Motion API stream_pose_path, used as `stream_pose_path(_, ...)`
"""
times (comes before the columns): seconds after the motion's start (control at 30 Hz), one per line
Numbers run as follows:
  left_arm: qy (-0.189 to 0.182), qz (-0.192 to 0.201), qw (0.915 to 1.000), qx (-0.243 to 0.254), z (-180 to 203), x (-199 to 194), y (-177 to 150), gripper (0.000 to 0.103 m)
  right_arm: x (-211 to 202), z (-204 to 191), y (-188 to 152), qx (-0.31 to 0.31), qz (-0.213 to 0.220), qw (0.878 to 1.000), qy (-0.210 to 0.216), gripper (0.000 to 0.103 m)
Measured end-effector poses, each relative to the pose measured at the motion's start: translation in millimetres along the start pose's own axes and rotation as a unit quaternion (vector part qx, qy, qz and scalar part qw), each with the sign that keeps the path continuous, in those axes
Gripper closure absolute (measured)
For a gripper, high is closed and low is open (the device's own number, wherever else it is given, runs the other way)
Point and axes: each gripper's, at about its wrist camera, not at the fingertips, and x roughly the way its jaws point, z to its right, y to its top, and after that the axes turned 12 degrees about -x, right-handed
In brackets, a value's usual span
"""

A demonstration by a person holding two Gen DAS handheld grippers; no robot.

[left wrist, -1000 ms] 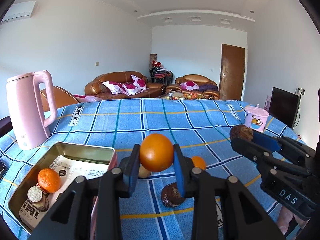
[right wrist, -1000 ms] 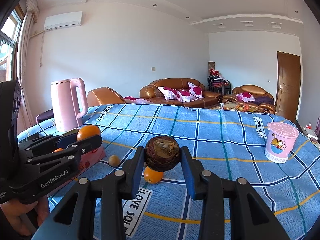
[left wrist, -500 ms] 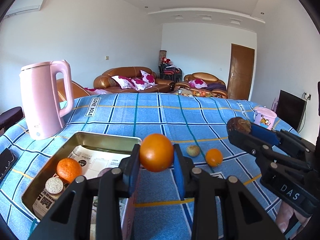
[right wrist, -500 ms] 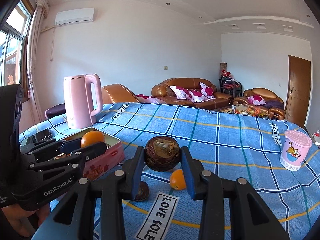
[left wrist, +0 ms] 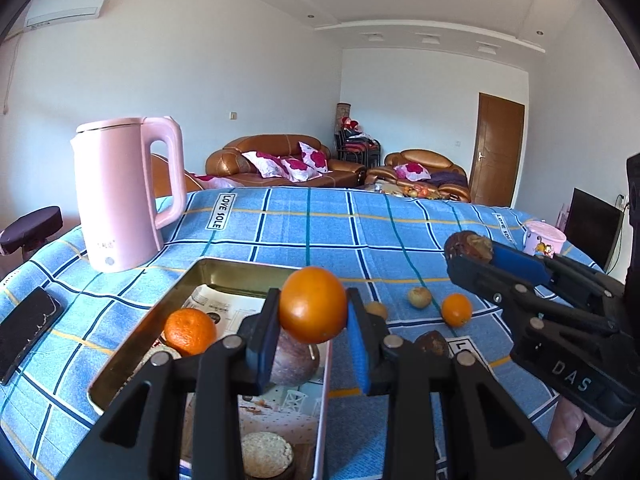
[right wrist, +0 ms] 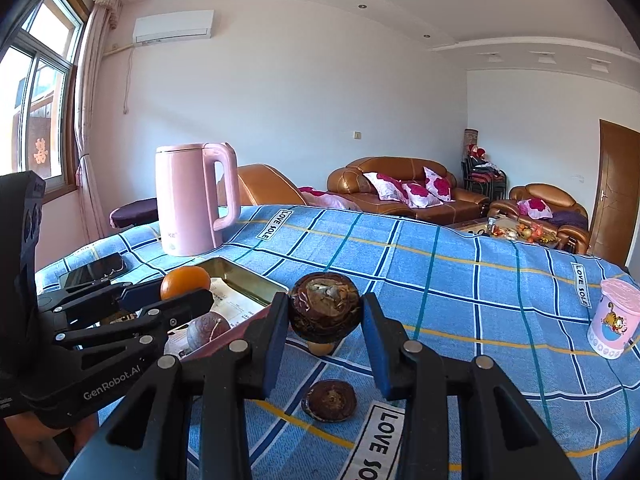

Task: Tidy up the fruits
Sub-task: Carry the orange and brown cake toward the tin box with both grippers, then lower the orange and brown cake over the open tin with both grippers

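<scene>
My left gripper [left wrist: 313, 320] is shut on an orange [left wrist: 313, 305] and holds it above the right part of a metal tin [left wrist: 240, 270]. The tin holds a tangerine [left wrist: 189, 330], a brown round fruit [left wrist: 294, 364] and a round cracker [left wrist: 266, 454]. My right gripper [right wrist: 325, 330] is shut on a dark brown mangosteen [right wrist: 325, 311], held above the blue cloth to the right of the tin [right wrist: 236, 270]. Loose on the cloth lie a small orange [left wrist: 457, 309], a pale small fruit [left wrist: 419, 297] and another mangosteen [right wrist: 329, 399].
A pink kettle [left wrist: 120, 192] stands behind the tin at the left. A black phone [left wrist: 24, 330] lies at the left table edge. A pink cup [right wrist: 614, 324] stands at the far right. The table carries a blue checked cloth [left wrist: 320, 224].
Both grippers moved left with their fruit. The tin now lies under the left gripper's orange, and the kettle has come closer to the middle of both views.
</scene>
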Motion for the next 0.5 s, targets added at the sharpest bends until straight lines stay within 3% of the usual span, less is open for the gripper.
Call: stream_pose_path(0.5, 0.035, 0.005, 0.9992, -0.019, -34, -8, 3, 0.07, 14, -36, 15, -0.028, 0.003, 0.999, 0.033, 0.064)
